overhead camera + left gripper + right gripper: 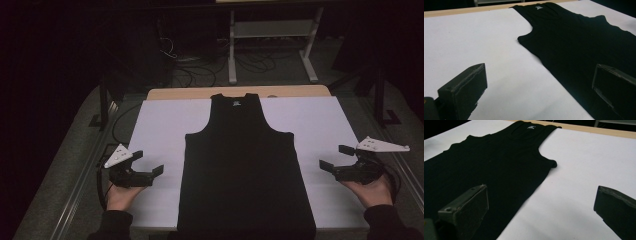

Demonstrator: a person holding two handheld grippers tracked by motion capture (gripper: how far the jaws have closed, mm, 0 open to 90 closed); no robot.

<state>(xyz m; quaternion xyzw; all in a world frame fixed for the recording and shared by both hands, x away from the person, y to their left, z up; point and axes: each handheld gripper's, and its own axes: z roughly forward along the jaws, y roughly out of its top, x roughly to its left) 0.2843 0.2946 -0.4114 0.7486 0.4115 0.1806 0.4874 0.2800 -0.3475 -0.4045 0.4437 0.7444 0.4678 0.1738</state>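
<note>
A black tank top point(245, 165) is laid flat and face up down the middle of a white sheet point(160, 120) that covers the table point(172, 93), its neck and shoulder straps toward the far edge and its hem at the near edge. The left gripper point(150, 162) is held low over the bare sheet just off the garment's left side, and the right gripper point(332, 157) is held in mirror position off the right side; both are pointed inward at the lower body of the garment. The jaws of both are spread wide and nothing is held between them. In the left gripper view, one jaw is seen over the white sheet and the other over the black cloth near its side seam; the same straddle is seen in the right gripper view. Whether any pad is touching the fabric cannot be told.

The moment is judged to be the opening of the work, most likely a fold: the tank top appears smoothed and untouched, and no edge is lifted. The next move is thought to call for each gripper to be lowered onto a side edge, one jaw slid beneath the cloth, and the jaws closed on both layers at once. Care is likely to be needed so that the sheet is not pinched along with the thin, limp fabric.
</note>
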